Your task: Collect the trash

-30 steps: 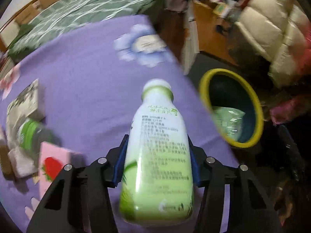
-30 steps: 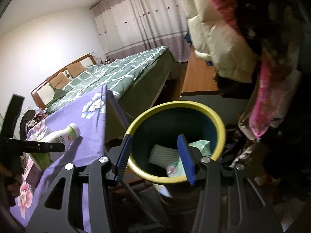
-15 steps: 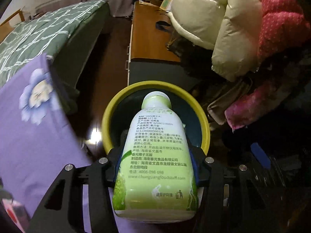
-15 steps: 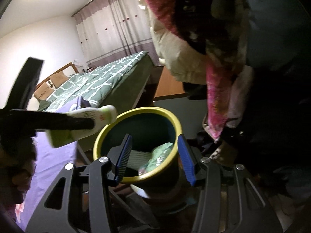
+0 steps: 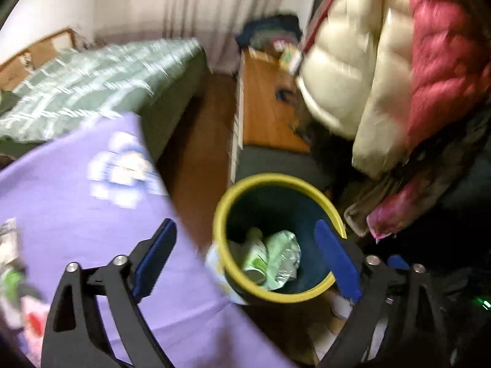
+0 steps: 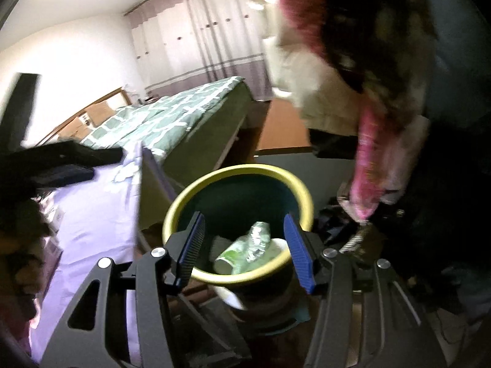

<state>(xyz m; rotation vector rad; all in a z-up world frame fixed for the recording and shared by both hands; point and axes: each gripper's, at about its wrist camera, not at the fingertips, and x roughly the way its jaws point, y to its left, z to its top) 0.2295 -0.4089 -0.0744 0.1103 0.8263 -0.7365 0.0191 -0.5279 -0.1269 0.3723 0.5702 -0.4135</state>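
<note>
The yellow-rimmed dark bin (image 5: 276, 178) stands on the floor beside the purple-clothed table (image 5: 76, 202). Inside it lies the white and green bottle (image 5: 254, 260) next to a crumpled green wrapper (image 5: 284, 254). My left gripper (image 5: 244, 227) hangs above the bin's near edge, its jaws opening wide with nothing between them. In the right wrist view the same bin (image 6: 239, 169) shows the bottle (image 6: 230, 256) and wrapper (image 6: 258, 239). My right gripper (image 6: 244, 216) hovers over the bin, its jaws opening, nothing between them. More litter (image 5: 10, 245) lies blurred at the table's left edge.
A green quilted bed (image 5: 92, 82) lies behind the table. A wooden cabinet (image 5: 264, 107) stands past the bin. Cream and red padded coats (image 5: 383, 61) hang close on the right, over dark clutter. A strip of brown floor (image 5: 196, 168) runs between table and cabinet.
My left gripper let go of the bottle, which now lies in the bin, and the gripper rose and swung back toward the table. The right gripper stayed over the bin.
</note>
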